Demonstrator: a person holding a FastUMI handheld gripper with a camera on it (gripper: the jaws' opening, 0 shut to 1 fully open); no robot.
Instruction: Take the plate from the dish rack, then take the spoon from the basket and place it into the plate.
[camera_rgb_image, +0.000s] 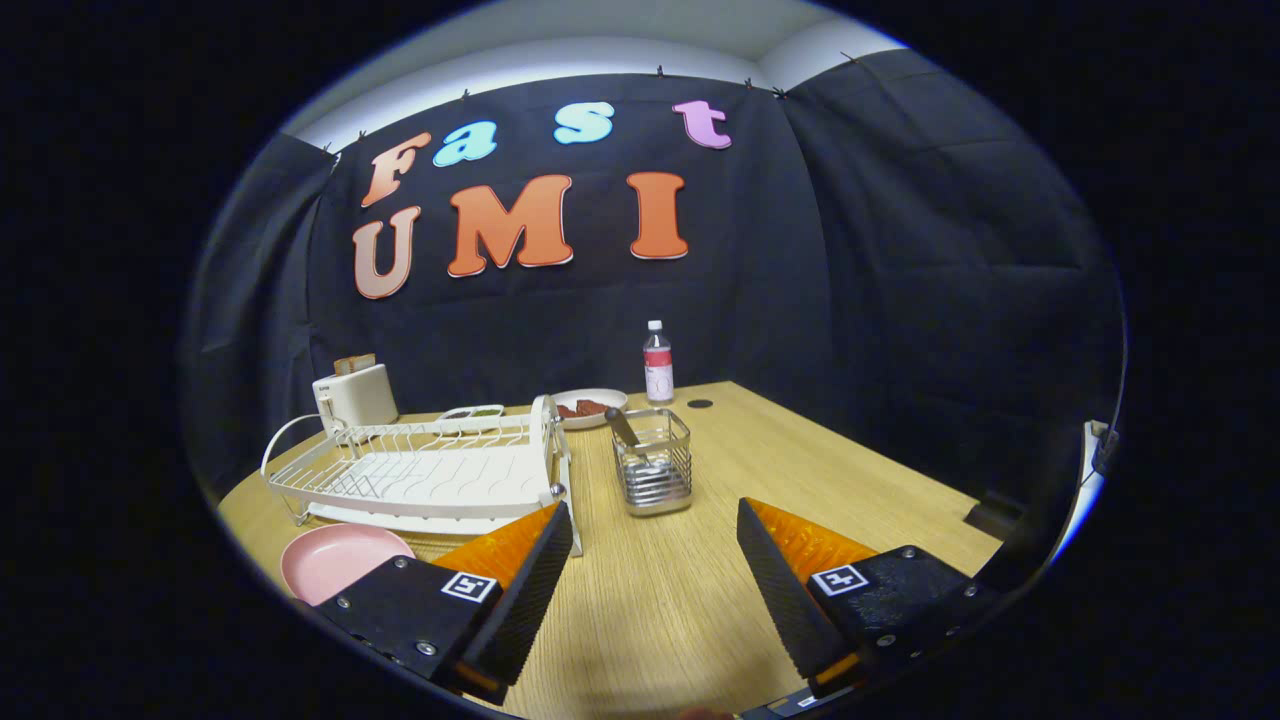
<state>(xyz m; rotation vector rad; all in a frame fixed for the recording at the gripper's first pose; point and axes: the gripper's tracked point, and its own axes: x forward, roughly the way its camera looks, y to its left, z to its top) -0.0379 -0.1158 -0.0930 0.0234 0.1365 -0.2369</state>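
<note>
Furthest left, the pink plate (340, 560) already lies flat on the table (650, 600), just in front of the rack (420, 475) and beside the left finger. So the plate part looks done, and fetching the spoon is the step in hand. Behind the rack sit a toaster (355, 395) and a small tray (470, 412).

The gripper (655, 540) hangs over bare wood, fingers spread wide, holding nothing. Just ahead of them stands the wire basket (657, 460), with the spoon (630, 435) leaning inside, its handle poking up toward the rack. I'd come in from above, straddle that handle near the top, and lift straight up so the basket stays put. A far dish (590, 405) and a bottle (657, 362) stand beyond.
</note>
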